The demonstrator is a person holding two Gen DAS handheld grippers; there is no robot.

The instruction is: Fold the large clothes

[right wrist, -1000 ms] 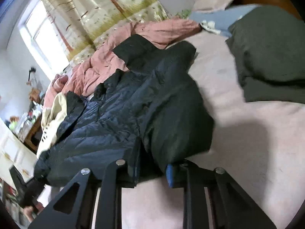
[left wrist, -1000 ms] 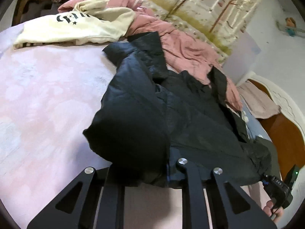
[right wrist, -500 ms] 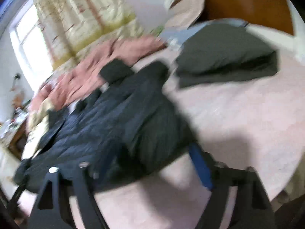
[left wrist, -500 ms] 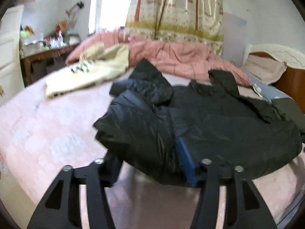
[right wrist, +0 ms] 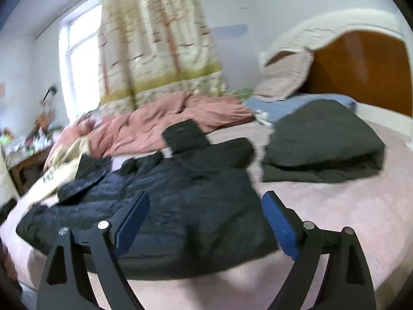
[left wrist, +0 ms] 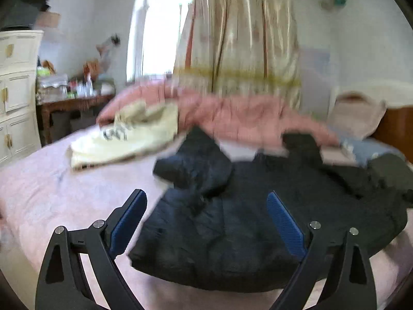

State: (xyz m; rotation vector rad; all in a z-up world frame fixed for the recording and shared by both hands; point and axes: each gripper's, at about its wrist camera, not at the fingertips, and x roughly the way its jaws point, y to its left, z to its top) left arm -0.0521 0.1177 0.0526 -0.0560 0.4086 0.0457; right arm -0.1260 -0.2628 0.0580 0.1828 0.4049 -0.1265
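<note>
Left gripper (left wrist: 206,215) opening, jaws wide, nothing pinched between the blue pads; right gripper (right wrist: 205,215) likewise opening and empty. A second back, both clamped on the near hem of the black jacket (left wrist: 258,227); now let go, drawn back and up from it. Reads as one fold step finished and the cloth released, so the next hold probably needs a fresh edge.

Jacket lying flat on the pink bed (left wrist: 64,196), lower centre of the left view, lower left to centre of the right view (right wrist: 175,206). Long axis across the frame, left to right, near edge toward the grippers. Sleeves or collar flaps poking toward the far side, dark tabs at upper middle; which end is the collar cannot be told through the blur.

Beyond it: cream top (left wrist: 129,139) at upper left, rumpled pink quilt (left wrist: 232,113) across the back, folded dark green garment (right wrist: 322,144) well apart at right, wooden headboard (right wrist: 361,69) behind.
</note>
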